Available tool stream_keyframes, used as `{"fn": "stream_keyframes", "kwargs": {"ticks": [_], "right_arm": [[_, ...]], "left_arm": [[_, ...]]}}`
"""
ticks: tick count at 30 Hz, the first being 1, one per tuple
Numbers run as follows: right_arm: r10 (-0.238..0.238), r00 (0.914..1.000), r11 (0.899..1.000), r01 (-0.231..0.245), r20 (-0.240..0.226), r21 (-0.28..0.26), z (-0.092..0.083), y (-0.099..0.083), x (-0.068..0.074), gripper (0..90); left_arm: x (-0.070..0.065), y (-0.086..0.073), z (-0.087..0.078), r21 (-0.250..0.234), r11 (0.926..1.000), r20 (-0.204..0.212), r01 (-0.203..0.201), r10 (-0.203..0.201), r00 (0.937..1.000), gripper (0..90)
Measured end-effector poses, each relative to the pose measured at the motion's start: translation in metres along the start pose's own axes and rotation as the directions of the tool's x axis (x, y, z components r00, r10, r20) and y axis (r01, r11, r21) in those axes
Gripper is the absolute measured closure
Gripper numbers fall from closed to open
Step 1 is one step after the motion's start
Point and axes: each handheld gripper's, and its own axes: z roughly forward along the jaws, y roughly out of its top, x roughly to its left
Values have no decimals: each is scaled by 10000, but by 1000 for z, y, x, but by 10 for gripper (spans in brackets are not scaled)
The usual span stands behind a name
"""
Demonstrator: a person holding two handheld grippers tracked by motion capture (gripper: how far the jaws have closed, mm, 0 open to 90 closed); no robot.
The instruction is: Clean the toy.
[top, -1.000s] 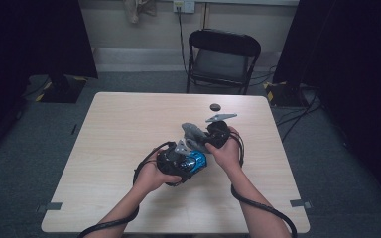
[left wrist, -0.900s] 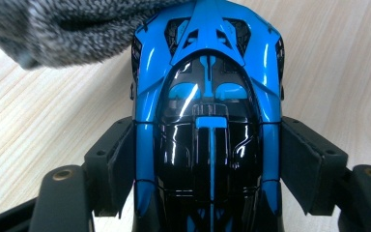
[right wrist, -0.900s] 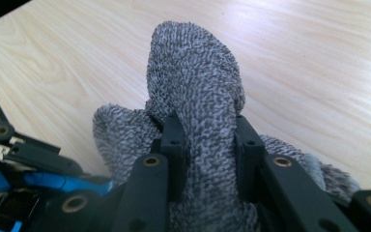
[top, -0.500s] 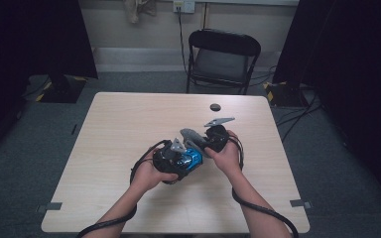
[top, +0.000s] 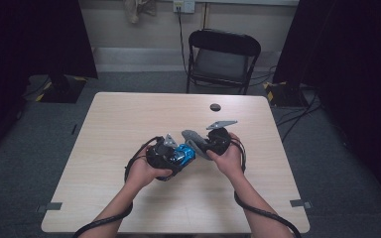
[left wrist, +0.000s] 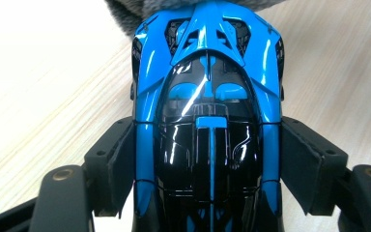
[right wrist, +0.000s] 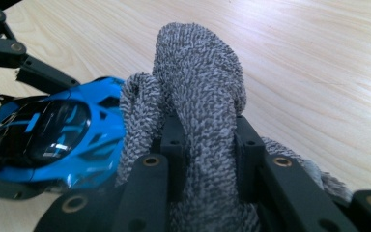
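Note:
A glossy blue and black toy car (left wrist: 207,125) sits between the jaws of my left gripper (left wrist: 207,164), whose pads press on both of its sides. In the high view the toy car (top: 182,153) is held just above the middle of the table by the left gripper (top: 171,154). My right gripper (right wrist: 207,145) is shut on a bunched grey cloth (right wrist: 198,96), which touches the car's front end. In the high view the grey cloth (top: 193,139) lies between the two hands, in the right gripper (top: 203,145).
A light wooden table (top: 129,119) carries a small black round object (top: 215,107) near its far edge. A black folding chair (top: 222,59) stands beyond the table. Cables trail from both grippers along the forearms.
Both hands with the car and the cloth have drifted slightly towards the near side; the grips are unchanged.

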Motion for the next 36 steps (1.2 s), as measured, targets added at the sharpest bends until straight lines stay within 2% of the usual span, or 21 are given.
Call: {"fn": "stream_keyframes", "kwargs": {"ticks": [3,6,9,20,24,31,36], "right_arm": [[161,9999,9998,-161,-50,-67,0,-2,0,723],[165,9998,9998,-166,-100,-107,1,-4,0,723],[147,9998,9998,-148,-128,-134,1,-5,2,723],[-26,9990,9999,21,-442,-113,2,-8,11,723],[-72,9977,9999,67,-675,-87,2,-9,17,723],[-100,9939,9998,81,-1099,-178,-3,-12,22,722],[66,9938,9993,-108,-1111,-371,-11,-16,19,721]], "left_arm": [[3,-1,-1,-23,9999,-70,143,-143,9999,280],[6,-2,-2,55,9999,-174,154,-153,9997,280],[10,-3,-3,108,9994,-371,337,-333,9988,280],[27,-6,-6,59,9953,-924,963,-953,9911,280],[33,-7,-6,-8,9927,-980,1208,-1203,9879,280],[38,-6,-11,-209,9901,-1155,1389,-1404,9833,280],[40,-5,-15,-182,9914,-1145,1300,-1312,9847,280]]}}
